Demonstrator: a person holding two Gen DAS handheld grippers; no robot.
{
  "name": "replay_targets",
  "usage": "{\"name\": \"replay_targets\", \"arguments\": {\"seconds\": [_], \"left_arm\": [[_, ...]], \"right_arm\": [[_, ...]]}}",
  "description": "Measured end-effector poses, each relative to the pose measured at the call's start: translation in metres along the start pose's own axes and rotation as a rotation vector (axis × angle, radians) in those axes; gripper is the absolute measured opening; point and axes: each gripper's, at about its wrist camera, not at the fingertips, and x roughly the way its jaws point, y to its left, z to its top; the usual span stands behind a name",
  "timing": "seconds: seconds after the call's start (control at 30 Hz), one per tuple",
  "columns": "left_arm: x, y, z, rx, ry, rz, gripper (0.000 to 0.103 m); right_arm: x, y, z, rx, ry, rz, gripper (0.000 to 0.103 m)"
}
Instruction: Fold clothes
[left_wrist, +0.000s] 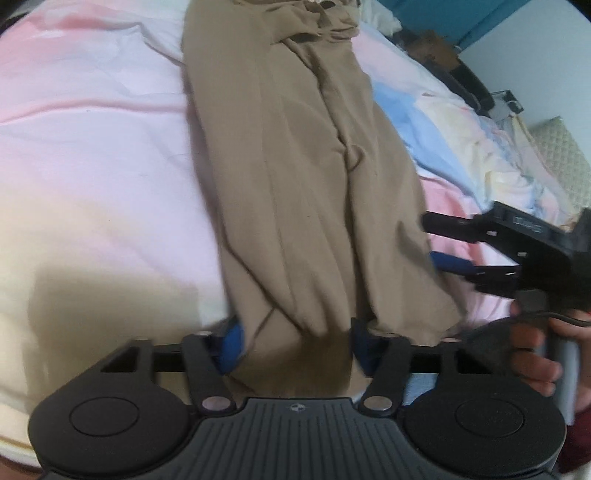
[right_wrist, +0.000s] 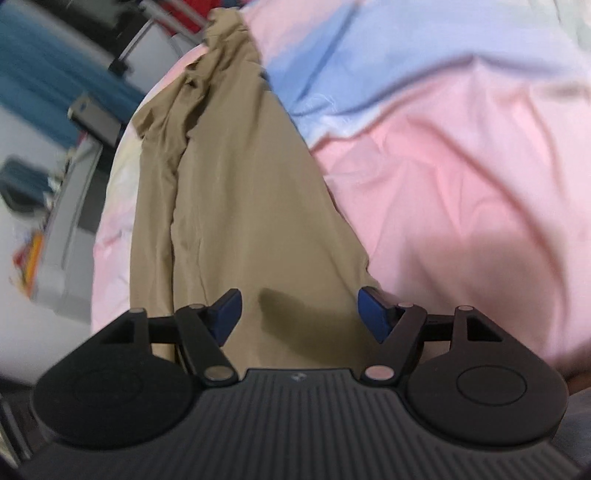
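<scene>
Lying lengthwise mid-frame on bed (left_wrist: 92, 147), tan trousers (left_wrist: 295, 184) straddled at hem by left tool (left_wrist: 295, 343) & right tool (right_wrist: 299, 314), both spread, ungripped. Risk: only top layer pinched, fold skewed.

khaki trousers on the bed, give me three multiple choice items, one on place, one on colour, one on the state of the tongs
1. Where do the khaki trousers lie?
A. On a pink and blue bedsheet
B. On a wooden floor
C. On a chair

2. What colour are the pads on the right tongs?
A. Red
B. Blue
C. White

3. How do the left tongs stand?
A. Shut with nothing between them
B. Pointing at the ceiling
C. Open, with the trouser end between the fingers

Answers: 1 A, sheet shows on both sides of the cloth; 2 B, both pads show blue; 3 C, the fingers stand wide apart around the fabric.
</scene>
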Motion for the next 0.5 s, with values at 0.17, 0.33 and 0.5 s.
{"name": "replay_targets", "arguments": {"seconds": [0.17, 0.33, 0.5], "left_arm": [[0.005, 0.000, -0.002, 0.003, -0.012, 0.010, 0.018], [-0.004, 0.002, -0.002, -0.014, -0.084, -0.014, 0.010], [-0.025, -0.003, -0.006, -0.006, -0.199, -0.051, 0.009]], "right_arm": [[0.003, -0.003, 0.004, -0.018, 0.016, -0.111, 0.084], [0.008, 0.001, -0.002, -0.063, 0.075, -0.141, 0.086], [0.009, 0.023, -0.022, -0.205, 0.217, -0.040, 0.086]]}}
